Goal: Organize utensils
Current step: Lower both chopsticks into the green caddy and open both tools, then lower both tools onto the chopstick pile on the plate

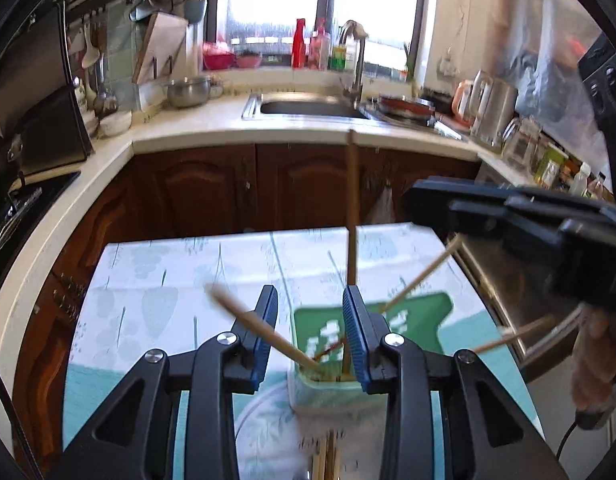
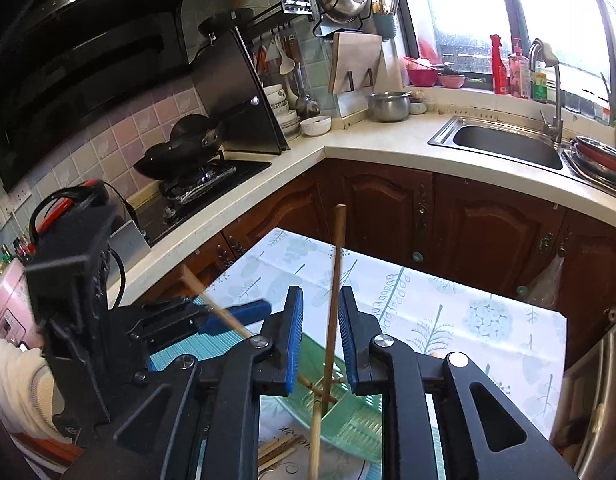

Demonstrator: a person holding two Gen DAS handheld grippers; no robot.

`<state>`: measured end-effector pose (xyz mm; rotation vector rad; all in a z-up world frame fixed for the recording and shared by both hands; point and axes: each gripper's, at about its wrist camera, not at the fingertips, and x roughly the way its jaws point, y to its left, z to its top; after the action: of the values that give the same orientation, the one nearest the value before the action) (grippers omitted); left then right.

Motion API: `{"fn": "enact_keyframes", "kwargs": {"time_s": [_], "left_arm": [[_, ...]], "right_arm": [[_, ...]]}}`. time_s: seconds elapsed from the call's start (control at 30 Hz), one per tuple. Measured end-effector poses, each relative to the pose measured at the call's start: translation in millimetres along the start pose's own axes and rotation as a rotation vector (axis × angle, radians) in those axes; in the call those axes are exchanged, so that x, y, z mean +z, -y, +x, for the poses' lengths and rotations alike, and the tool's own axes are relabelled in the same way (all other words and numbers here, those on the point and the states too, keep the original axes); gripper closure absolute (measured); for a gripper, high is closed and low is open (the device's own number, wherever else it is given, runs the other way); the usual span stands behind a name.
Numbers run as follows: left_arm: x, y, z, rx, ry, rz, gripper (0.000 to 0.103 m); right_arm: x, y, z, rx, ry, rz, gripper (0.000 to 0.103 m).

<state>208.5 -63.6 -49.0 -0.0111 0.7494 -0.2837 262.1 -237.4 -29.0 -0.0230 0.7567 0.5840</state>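
A green plastic holder (image 1: 420,320) stands on the patterned tablecloth (image 1: 160,280) with several wooden chopsticks leaning out of it. My left gripper (image 1: 309,290) hovers over the holder, open. One slanted chopstick (image 1: 260,328) crosses in front of its left pad without being pinched. My right gripper (image 2: 321,289) is also open above the green holder (image 2: 356,420). An upright chopstick (image 2: 333,280) stands loose in the gap between its pads, its lower end in the holder. More chopsticks (image 2: 276,452) lie flat on the table beside the holder. The left gripper (image 2: 236,312) also shows in the right wrist view.
A brown cabinet run and a white counter (image 2: 348,148) with a sink (image 2: 504,144) wrap around the far side of the table. A stove with a wok (image 2: 180,148) is at the left. A steel appliance (image 1: 508,280) borders the table's right edge. A person's hand (image 1: 592,360) holds the right gripper.
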Motion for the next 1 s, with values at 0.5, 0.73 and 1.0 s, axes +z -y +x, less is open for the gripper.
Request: {"fn": "enact_keyframes", "kwargs": {"time_s": [0.5, 0.73, 1.0], "left_arm": [[-14, -22, -79, -0.014, -0.107, -0.067, 0.054], [-58, -26, -89, -0.026, -0.221, -0.08, 0.054], [-112, -20, -76, -0.04, -0.331, -0.092, 0.054]], "right_arm": [[-14, -31, -86, 0.004, 0.034, 0.096, 0.084], [-62, -63, -97, 0.024, -0.029, 0.139, 0.083], [-131, -86, -68, 0.031, -0.2, 0.195, 0.08]]}}
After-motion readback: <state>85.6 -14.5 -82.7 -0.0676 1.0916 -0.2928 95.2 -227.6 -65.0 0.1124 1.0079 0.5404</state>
